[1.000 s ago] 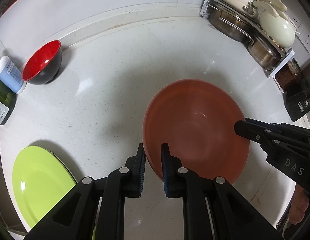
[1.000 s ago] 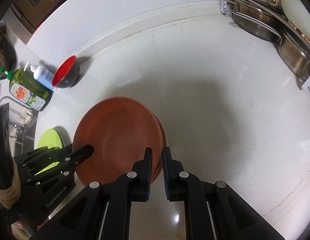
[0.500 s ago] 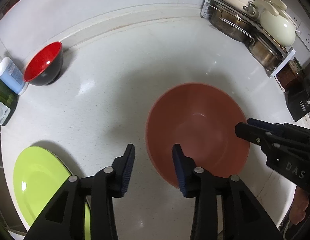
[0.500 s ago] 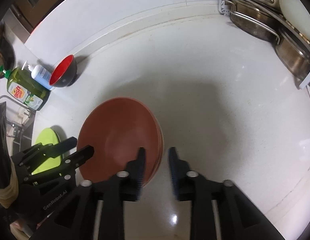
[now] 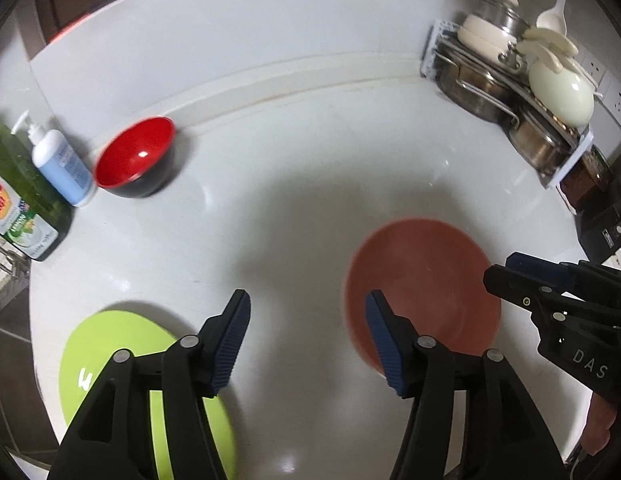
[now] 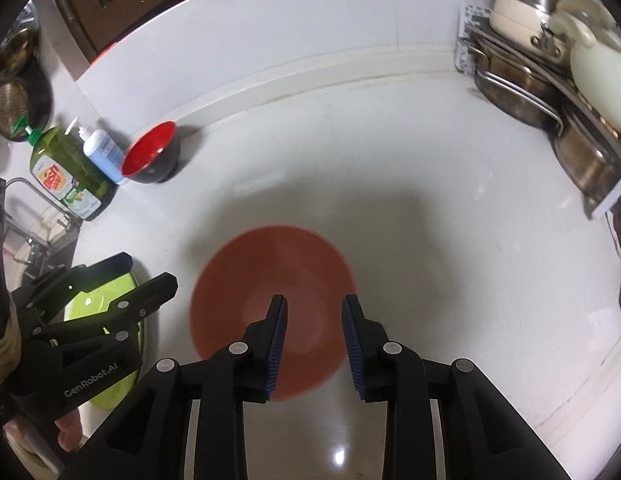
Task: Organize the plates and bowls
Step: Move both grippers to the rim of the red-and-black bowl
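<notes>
- Green plate [image 5: 110, 364]: flat on the counter [image 5: 294, 152] at front left; thin and stiff, best pinched at the rim.
- Red bowl [image 5: 136, 158]: far left by the bottles; smooth, probably slippery, so grip its wall.
- Left tongs [image 5: 306, 340]: wide open, empty.
- Brown plate [image 6: 270, 312]: mid-counter, blurred.
- Right tongs [image 6: 314, 344]: parted above it, holding nothing.
</notes>
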A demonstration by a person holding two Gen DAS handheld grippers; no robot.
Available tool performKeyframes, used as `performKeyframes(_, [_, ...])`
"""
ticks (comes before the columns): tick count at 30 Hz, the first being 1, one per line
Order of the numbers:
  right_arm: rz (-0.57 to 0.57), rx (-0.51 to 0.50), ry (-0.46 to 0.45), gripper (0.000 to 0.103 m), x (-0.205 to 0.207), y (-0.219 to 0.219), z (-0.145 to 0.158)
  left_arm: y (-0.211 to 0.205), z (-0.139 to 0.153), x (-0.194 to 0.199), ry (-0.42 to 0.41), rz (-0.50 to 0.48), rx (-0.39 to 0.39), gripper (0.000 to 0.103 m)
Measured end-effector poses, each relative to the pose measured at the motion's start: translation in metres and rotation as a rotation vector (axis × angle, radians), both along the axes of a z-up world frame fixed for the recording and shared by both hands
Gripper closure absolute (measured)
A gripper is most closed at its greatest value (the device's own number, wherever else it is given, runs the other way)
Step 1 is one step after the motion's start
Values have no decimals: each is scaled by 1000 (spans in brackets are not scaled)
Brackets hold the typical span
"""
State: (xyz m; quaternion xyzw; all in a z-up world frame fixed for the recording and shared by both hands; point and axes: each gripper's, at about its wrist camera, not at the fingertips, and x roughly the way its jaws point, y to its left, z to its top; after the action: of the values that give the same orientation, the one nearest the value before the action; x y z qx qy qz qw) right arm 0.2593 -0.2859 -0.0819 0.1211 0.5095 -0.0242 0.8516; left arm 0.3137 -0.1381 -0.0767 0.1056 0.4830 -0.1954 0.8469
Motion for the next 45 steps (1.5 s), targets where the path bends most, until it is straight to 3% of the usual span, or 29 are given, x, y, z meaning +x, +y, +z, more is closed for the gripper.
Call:
performKeyframes(4, [13,-3,-28,61,6,13,8,14,12,3,-44,20,3,34])
performKeyframes(13, [41,2,-92,59,36,50,24,58,33,21,-132,92,24,19])
performKeyframes(28, [132,-11,-195,59,99,114,56,127,66,63,-229,200,58,16])
performKeyframes(34, [165,-6,-195,59,132,134,61,145,75,87,-245,238,91,16])
performKeyframes(45, [206,-31,-179,59,187,160,53,167,64,136,-238,281,123,16])
